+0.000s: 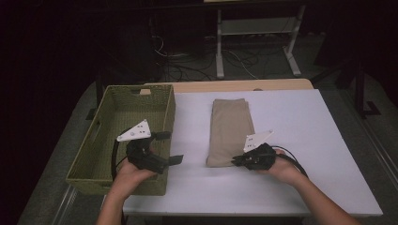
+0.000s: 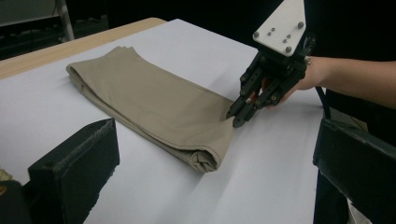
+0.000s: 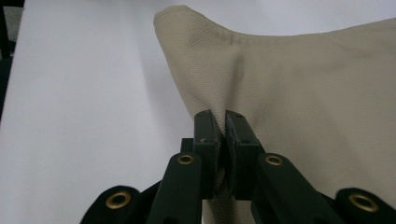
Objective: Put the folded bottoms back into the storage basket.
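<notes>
A folded tan cloth point(image 1: 230, 131) lies lengthwise in the middle of the white table point(image 1: 300, 122). My right gripper point(image 1: 236, 161) is shut on the cloth's near right corner, and the fabric point(image 3: 303, 84) puckers up between its pressed pads. In the left gripper view the same gripper point(image 2: 232, 119) pinches the cloth point(image 2: 149, 102) at its near end. My left gripper point(image 1: 170, 147) hovers over the right rim of the basket, open, with nothing between its fingers point(image 2: 74, 168). It points across the table at the cloth.
A green woven basket point(image 1: 117, 93) stands at the table's left end, overhanging the edge. A wooden strip point(image 1: 234, 86) runs along the far side. Beyond it are a white metal stand point(image 1: 256, 28) and floor cables point(image 1: 187, 65).
</notes>
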`<action>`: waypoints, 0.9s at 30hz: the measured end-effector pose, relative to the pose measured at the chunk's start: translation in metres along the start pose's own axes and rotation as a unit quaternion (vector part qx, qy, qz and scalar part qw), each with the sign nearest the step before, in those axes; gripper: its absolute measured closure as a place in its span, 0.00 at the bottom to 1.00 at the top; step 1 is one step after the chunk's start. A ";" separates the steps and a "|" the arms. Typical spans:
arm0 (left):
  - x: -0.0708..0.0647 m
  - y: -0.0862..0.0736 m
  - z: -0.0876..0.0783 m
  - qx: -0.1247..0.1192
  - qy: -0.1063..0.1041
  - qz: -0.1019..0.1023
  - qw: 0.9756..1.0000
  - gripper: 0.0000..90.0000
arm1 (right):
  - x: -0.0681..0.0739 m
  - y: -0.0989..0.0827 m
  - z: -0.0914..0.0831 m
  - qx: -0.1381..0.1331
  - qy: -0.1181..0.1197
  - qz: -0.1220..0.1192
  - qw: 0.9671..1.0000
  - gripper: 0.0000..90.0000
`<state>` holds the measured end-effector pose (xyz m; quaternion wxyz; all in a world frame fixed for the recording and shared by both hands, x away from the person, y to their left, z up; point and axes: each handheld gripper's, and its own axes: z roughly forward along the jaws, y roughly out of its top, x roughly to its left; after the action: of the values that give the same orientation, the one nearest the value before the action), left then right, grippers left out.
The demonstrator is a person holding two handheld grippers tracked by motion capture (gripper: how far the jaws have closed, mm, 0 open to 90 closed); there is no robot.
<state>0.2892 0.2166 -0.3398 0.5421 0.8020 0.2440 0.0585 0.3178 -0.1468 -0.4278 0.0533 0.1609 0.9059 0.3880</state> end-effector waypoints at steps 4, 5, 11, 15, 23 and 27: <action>0.000 0.000 0.000 0.000 0.000 -0.001 1.000 0.01 | 0.005 -0.001 -0.002 0.000 0.003 -0.001 1.000 0.92; 0.000 0.000 0.000 0.000 0.000 0.000 1.000 0.01 | 0.008 -0.002 -0.003 0.002 0.004 -0.002 1.000 0.92; 0.000 0.000 0.000 -0.001 0.000 -0.002 1.000 0.01 | 0.013 -0.004 -0.006 0.006 0.009 -0.009 1.000 0.92; 0.000 0.000 0.000 -0.001 0.000 -0.001 1.000 0.01 | 0.016 -0.005 -0.006 0.007 0.010 -0.010 1.000 0.92; 0.000 0.000 0.000 -0.001 0.000 -0.002 1.000 0.01 | 0.023 -0.008 -0.008 0.014 0.018 -0.012 1.000 0.92; 0.000 0.000 0.000 -0.001 0.000 -0.002 1.000 0.01 | 0.027 -0.010 -0.008 0.017 0.023 -0.013 1.000 0.92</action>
<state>0.2891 0.2169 -0.3398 0.5434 0.8008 0.2453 0.0575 0.2881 -0.1503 -0.4287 0.0348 0.1414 0.9153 0.3755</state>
